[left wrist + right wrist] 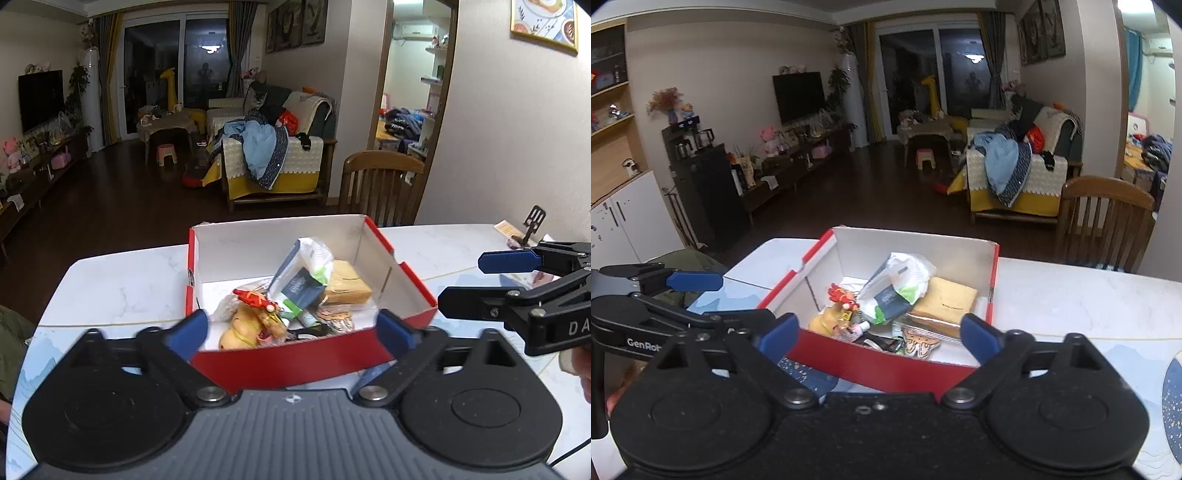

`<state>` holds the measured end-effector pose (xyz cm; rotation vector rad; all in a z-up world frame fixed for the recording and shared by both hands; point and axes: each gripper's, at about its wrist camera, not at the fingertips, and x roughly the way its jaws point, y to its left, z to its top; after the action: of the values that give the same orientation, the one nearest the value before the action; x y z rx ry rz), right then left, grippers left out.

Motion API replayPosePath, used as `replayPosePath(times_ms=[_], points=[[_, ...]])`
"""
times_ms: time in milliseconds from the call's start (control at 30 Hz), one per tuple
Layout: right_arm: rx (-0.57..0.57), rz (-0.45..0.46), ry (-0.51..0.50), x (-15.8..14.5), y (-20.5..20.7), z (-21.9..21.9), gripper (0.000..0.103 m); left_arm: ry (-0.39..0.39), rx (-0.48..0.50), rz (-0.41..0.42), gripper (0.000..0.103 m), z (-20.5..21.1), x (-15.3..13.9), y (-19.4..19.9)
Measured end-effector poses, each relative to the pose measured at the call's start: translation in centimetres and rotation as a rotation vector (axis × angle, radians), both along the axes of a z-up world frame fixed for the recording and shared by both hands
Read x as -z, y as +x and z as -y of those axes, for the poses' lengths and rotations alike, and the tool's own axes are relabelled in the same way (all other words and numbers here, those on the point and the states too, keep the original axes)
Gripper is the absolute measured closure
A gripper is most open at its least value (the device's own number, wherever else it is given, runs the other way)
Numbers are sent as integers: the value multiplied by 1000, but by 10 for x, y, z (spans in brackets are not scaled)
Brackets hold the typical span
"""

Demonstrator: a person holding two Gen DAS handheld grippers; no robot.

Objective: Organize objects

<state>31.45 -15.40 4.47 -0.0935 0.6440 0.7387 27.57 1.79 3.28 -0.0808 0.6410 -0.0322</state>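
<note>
A red cardboard box with a white inside stands on the white marble table. It holds a yellow plush toy with a red figure on it, a white and green packet, a tan flat pack and several small items. My left gripper is open and empty, its blue fingertips either side of the box's near wall. My right gripper is also open and empty at the box's near wall. Each gripper shows in the other's view, the right one beside the box and the left one to the left.
A wooden chair stands behind the table's far edge. A small black clip stand and a paper slip sit at the table's far right. A patterned blue mat lies on the table to the right. A person's green sleeve is at left.
</note>
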Motion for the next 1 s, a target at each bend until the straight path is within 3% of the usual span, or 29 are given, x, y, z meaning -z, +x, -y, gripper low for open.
replayPosePath(times_ms=[433,767,1000], points=[[-18,8,53,1,-30,24,0,20,-36,30,0,21,-8,-41],[-18,8,60,2,-42,37,0,7,-104,9,0,27,-2,-54],[-2,3,61,7,-46,44,0,46,-119,32,0,35,-3,-60]])
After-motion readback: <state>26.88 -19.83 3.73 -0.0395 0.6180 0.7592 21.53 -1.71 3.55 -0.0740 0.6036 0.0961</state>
